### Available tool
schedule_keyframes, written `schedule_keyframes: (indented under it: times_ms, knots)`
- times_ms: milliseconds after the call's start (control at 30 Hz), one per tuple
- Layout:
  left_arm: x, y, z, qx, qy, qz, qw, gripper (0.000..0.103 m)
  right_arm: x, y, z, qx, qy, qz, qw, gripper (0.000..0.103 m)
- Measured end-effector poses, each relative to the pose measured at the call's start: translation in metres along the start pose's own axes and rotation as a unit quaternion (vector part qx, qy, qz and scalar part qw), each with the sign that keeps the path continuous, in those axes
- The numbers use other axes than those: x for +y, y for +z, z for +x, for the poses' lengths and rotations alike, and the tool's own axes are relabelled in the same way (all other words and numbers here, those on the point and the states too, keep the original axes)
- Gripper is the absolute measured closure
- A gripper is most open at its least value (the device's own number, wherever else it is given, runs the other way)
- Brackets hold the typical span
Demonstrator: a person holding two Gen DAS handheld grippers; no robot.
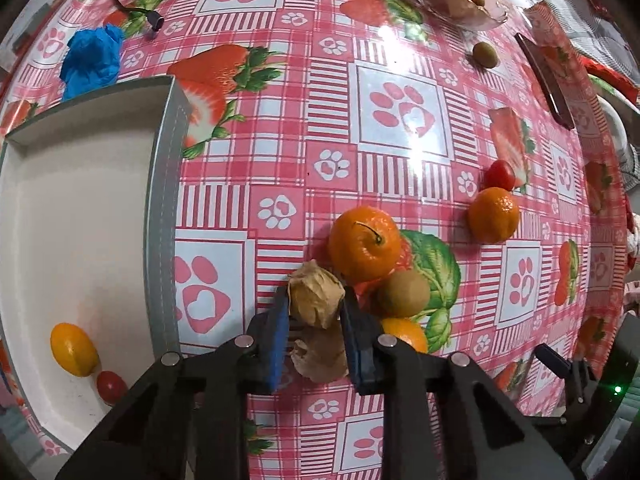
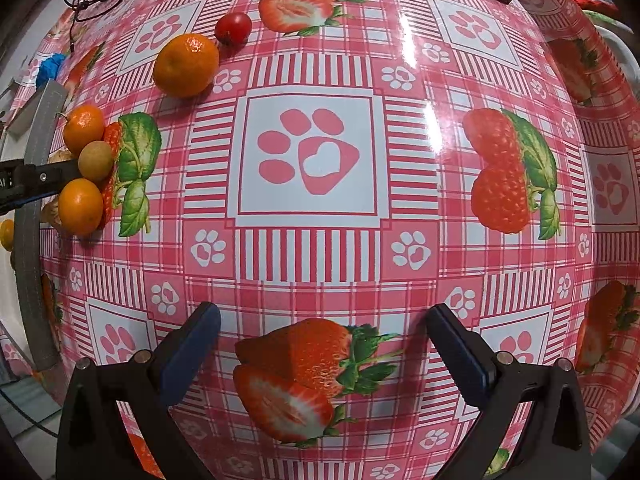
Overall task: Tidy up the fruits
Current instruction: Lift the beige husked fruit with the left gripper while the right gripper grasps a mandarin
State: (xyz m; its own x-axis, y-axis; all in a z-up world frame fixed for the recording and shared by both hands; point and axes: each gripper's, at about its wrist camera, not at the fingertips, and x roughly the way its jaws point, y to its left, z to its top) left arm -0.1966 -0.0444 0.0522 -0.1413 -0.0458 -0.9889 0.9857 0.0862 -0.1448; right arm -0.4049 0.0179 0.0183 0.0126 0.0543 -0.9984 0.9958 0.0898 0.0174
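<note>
My left gripper point(image 1: 314, 298) points down at the table and is shut on a brown papery-husked fruit point(image 1: 316, 300). A second husked fruit point(image 1: 320, 356) lies just under it. To the right cluster a stemmed orange point(image 1: 365, 244), a brown round fruit point(image 1: 404, 294) and another orange point(image 1: 404, 334), half hidden by the finger. A tangerine point(image 1: 494, 214) and a cherry tomato point(image 1: 500, 175) lie further right. The white tray point(image 1: 164, 200) on the left holds a yellow fruit point(image 1: 74, 355) and a small tomato point(image 1: 111, 386). My right gripper point(image 2: 320, 344) hangs open over the bare tablecloth.
A glass dish point(image 1: 456, 0) with fruits stands at the far right, a green fruit point(image 1: 485, 54) just before it. A dark phone point(image 1: 546, 80) lies near the right edge. A blue crumpled object point(image 1: 92, 62) and a black cable point(image 1: 152, 20) lie behind the tray.
</note>
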Motion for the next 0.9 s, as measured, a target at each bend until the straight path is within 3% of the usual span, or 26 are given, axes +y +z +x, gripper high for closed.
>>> schedule_keyframes:
  times_ms: [200,433,667,733,900]
  knots:
    - [0.004,-0.013,-0.013,-0.011,-0.01,-0.003,0.9999,0.076,0.0,0.008,0.001,0.032,0.008,-0.005,0.999,0.0]
    - [0.002,-0.025,-0.038,-0.03,-0.004,0.025,0.9992,0.076,0.01,0.05,-0.04,-0.052,0.071,0.004,0.996,0.0]
    - [0.014,-0.048,-0.052,-0.036,-0.004,0.025,0.999,0.076,0.033,0.097,-0.035,-0.061,0.105,0.017,0.992,0.0]
    - [0.021,-0.053,-0.056,-0.035,-0.008,0.018,0.9992,0.076,0.041,0.106,-0.03,-0.06,0.109,0.015,0.992,0.015]
    - [0.036,-0.06,-0.062,-0.038,-0.005,0.005,0.9993,0.076,0.053,0.114,-0.016,-0.042,0.114,0.019,0.992,0.036]
